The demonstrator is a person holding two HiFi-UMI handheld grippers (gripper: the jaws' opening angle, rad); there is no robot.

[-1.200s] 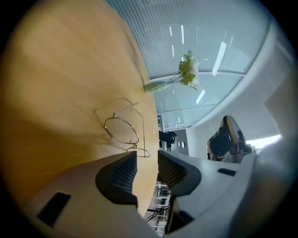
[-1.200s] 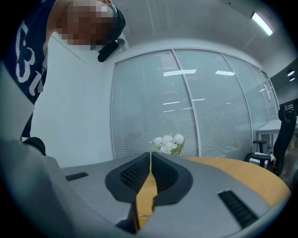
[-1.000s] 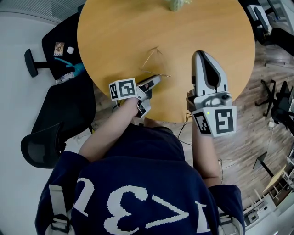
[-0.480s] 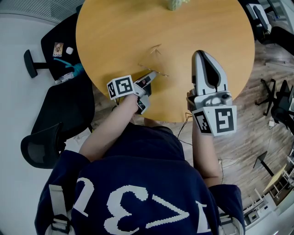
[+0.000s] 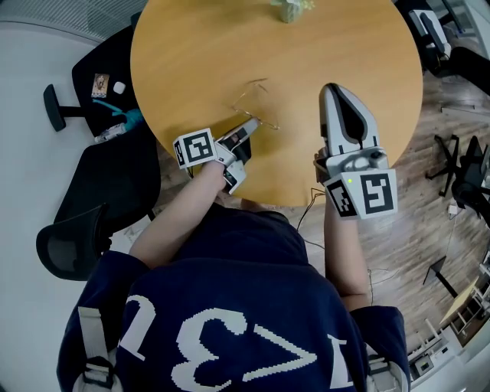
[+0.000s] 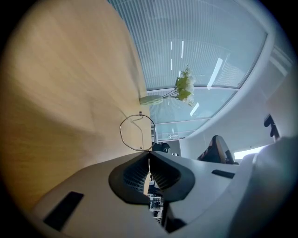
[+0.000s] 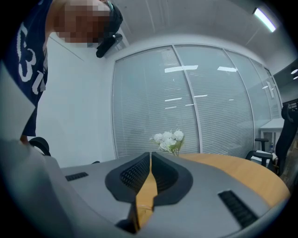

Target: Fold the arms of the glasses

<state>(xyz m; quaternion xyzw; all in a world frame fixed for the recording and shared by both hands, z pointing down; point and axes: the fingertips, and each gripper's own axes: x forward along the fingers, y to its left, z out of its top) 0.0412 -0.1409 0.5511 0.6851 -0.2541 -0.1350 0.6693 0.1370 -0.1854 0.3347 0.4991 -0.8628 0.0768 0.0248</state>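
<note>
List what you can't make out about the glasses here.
- Head view: glasses too thin to tell whether either arm is folded; left hand-held gripper covers their near corner.
- Left gripper view: one lens rim shows; the arms are out of sight.
- Head view: vase of flowers cut by top edge.
</note>
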